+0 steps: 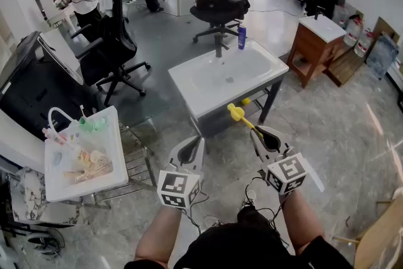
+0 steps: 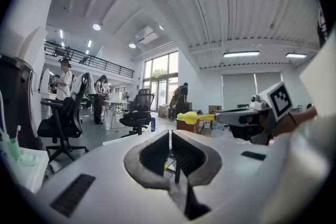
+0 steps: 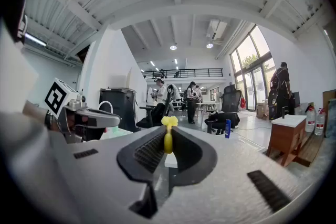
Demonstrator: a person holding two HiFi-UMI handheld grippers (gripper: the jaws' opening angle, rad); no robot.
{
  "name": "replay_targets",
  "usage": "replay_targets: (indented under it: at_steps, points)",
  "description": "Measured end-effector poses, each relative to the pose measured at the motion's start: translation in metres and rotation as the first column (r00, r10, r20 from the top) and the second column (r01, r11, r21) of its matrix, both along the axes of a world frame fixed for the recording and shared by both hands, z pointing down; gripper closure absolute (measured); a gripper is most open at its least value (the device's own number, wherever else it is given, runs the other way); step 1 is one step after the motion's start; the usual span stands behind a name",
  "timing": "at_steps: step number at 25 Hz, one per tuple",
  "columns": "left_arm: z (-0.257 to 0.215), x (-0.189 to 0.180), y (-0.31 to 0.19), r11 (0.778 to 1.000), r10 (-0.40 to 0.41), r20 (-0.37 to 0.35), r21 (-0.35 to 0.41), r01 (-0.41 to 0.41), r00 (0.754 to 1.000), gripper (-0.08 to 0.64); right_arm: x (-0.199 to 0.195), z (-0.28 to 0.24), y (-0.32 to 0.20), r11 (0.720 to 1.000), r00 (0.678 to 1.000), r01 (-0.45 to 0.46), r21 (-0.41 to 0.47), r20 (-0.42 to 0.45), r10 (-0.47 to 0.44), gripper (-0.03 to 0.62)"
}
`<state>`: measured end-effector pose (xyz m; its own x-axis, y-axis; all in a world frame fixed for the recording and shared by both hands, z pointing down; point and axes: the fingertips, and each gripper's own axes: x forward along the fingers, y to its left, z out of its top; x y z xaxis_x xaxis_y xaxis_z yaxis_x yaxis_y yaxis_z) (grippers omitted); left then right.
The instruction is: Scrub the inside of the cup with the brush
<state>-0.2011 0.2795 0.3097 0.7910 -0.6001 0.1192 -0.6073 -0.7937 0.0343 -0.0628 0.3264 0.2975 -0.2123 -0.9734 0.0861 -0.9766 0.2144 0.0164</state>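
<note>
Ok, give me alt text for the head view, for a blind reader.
Two hand-held grippers hover over a grey floor: the right gripper clamps a yellow brush, the left gripper is shut and empty. Ahead stands a white sink with a blue bottle on it.

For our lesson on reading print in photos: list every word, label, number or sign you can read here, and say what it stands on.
No text here can be read.
Black-and-white square patterns only, no words: left marker cube, right marker cube.
Too small to read, if it bears a label at all: blue bottle on the rim of the sink.
</note>
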Motion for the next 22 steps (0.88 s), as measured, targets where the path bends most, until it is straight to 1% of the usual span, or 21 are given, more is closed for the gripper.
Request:
replay_targets:
  at_steps: [9,17,18,20,22]
  points:
    - [0.001,0.006,-0.002,1.0,0.001,0.002,-0.009,-0.001,1.0,0.552,0.006,0.001,-0.003,1.0,1.0,0.001,-0.006,0.009,-0.001,0.557]
    - [0.013,0.016,-0.006,0.999,0.018,0.01,-0.028,-0.018,1.0,0.548,0.016,0.007,-0.007,1.0,0.999,0.001,-0.01,0.047,-0.001,0.556]
    - [0.013,0.019,-0.007,0.999,0.017,0.011,-0.029,-0.017,1.0,0.539,0.019,0.007,-0.008,1.0,0.999,0.002,-0.012,0.048,-0.001,0.557]
    - [0.014,0.026,-0.008,0.999,0.019,0.012,-0.031,-0.018,1.0,0.441,0.025,0.007,-0.009,1.0,0.999,0.003,-0.015,0.051,-0.002,0.556]
    - [0.015,0.033,-0.011,0.999,0.02,0.017,-0.031,-0.019,1.0,0.401,0.031,0.007,-0.013,1.0,0.999,0.004,-0.015,0.054,-0.003,0.556]
